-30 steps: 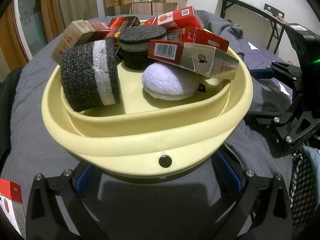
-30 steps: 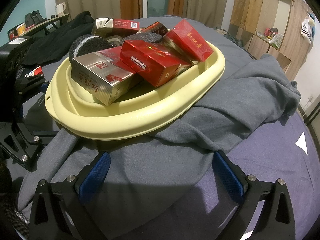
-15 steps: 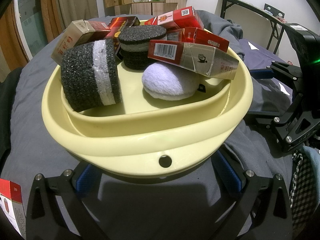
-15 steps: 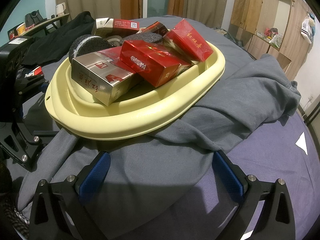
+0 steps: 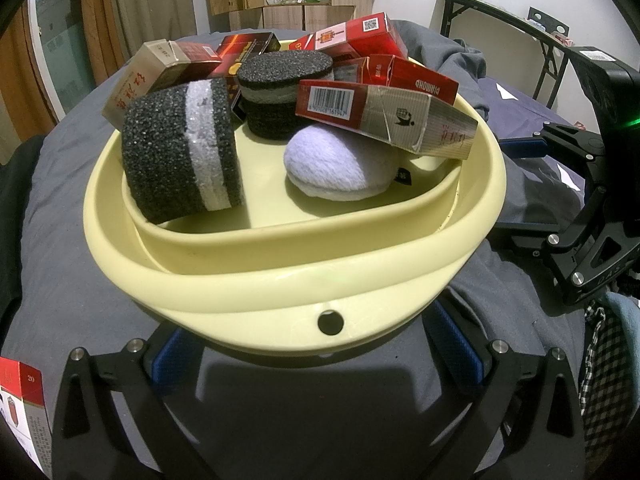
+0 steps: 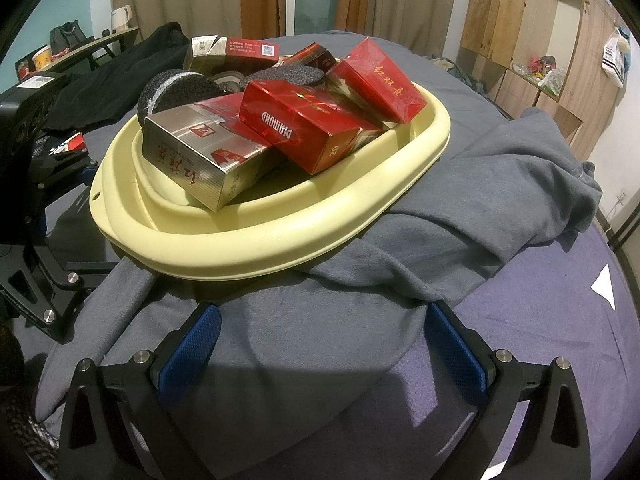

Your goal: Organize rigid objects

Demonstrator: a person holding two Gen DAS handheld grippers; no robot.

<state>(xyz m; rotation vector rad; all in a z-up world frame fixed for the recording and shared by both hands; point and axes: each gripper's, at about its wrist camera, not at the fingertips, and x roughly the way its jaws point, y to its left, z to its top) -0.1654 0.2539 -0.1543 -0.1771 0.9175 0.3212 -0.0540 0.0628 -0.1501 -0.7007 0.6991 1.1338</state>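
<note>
A pale yellow basin (image 5: 280,288) rests on a grey garment on the bed. It holds several red and silver cigarette boxes, among them a barcode box (image 5: 384,116) and a red DIAMOND box (image 6: 304,128). Two black sponges with a white band are in it too, one on its side (image 5: 180,156) and one flat (image 5: 284,80), plus a white puff (image 5: 340,168). My left gripper (image 5: 316,350) is open, its blue pads either side of the basin's near rim by the hole. My right gripper (image 6: 324,344) is open over the grey garment (image 6: 480,200), short of the basin (image 6: 280,236).
One more red and white box (image 5: 20,400) lies on the bed at my left gripper's lower left. Black clothing (image 6: 120,68) is heaped behind the basin. Purple sheet (image 6: 560,340) shows to the right. A black folding table (image 5: 500,20) and wooden cabinets (image 6: 520,40) stand beyond the bed.
</note>
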